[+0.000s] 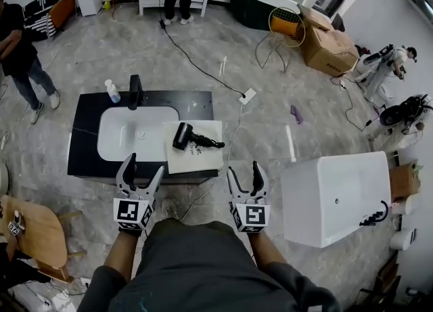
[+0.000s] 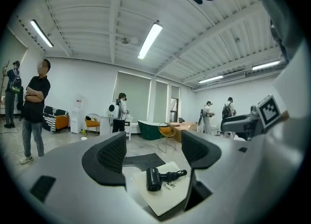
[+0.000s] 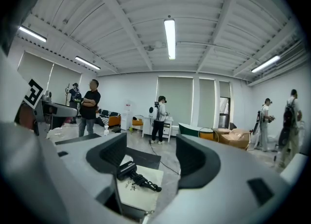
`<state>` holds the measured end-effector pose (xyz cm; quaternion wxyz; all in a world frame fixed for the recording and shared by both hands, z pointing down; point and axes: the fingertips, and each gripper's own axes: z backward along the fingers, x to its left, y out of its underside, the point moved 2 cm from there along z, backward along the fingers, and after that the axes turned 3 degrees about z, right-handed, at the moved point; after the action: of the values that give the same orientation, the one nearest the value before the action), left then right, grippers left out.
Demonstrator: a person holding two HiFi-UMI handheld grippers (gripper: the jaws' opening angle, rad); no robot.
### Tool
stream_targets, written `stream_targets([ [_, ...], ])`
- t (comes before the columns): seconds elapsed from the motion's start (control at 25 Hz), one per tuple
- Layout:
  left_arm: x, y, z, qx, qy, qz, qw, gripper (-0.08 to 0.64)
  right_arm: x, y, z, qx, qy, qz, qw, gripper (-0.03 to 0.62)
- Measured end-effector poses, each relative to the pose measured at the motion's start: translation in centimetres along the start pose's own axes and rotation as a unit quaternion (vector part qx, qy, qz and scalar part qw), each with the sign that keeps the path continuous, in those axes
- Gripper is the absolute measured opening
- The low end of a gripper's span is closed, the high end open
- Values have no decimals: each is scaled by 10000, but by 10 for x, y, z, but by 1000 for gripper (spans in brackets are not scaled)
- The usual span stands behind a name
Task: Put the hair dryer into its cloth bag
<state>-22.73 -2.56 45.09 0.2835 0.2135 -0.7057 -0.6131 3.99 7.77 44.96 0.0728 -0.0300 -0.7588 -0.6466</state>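
A black hair dryer (image 1: 183, 135) with its coiled cord lies on a cream cloth bag (image 1: 195, 157), spread flat on the right end of a dark vanity counter (image 1: 86, 143). The hair dryer (image 2: 153, 179) and bag (image 2: 167, 195) also show between the jaws in the left gripper view, and the hair dryer (image 3: 127, 170) and bag (image 3: 138, 193) in the right gripper view. My left gripper (image 1: 140, 170) stands open at the counter's near edge, left of the bag. My right gripper (image 1: 245, 174) is open just right of the counter. Both hold nothing and are apart from the dryer.
A white sink basin (image 1: 135, 132) with a black faucet (image 1: 134, 91) and a small bottle (image 1: 112, 91) fills the counter's left part. A white bathtub (image 1: 336, 197) stands at right. A cable (image 1: 196, 65) runs across the floor. A person (image 1: 20, 53) stands at far left.
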Motion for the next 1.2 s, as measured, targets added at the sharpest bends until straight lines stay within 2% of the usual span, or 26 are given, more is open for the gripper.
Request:
stream_targets([
  [0.2,21,0,-30,127,32,20,9999,354,-2,-5,-31,18,18,58,10000,316],
  [0.36,26,3,-47,151,-90,-16,9998,354,-6,-10,-52,93,-45,-162,9998,316],
  [0.6,17,0,-60,159,-440,-42,9989,354,-19,29,-83,408,-746,410,9955,316],
  [0.84,16,-2,-67,180,-718,-28,9973,354,-6,63,-124,813,-1484,950,9810,316],
  [1.2,25,-6,-66,245,-1065,-1,9940,354,25,121,-182,1529,-2344,1770,9436,316],
])
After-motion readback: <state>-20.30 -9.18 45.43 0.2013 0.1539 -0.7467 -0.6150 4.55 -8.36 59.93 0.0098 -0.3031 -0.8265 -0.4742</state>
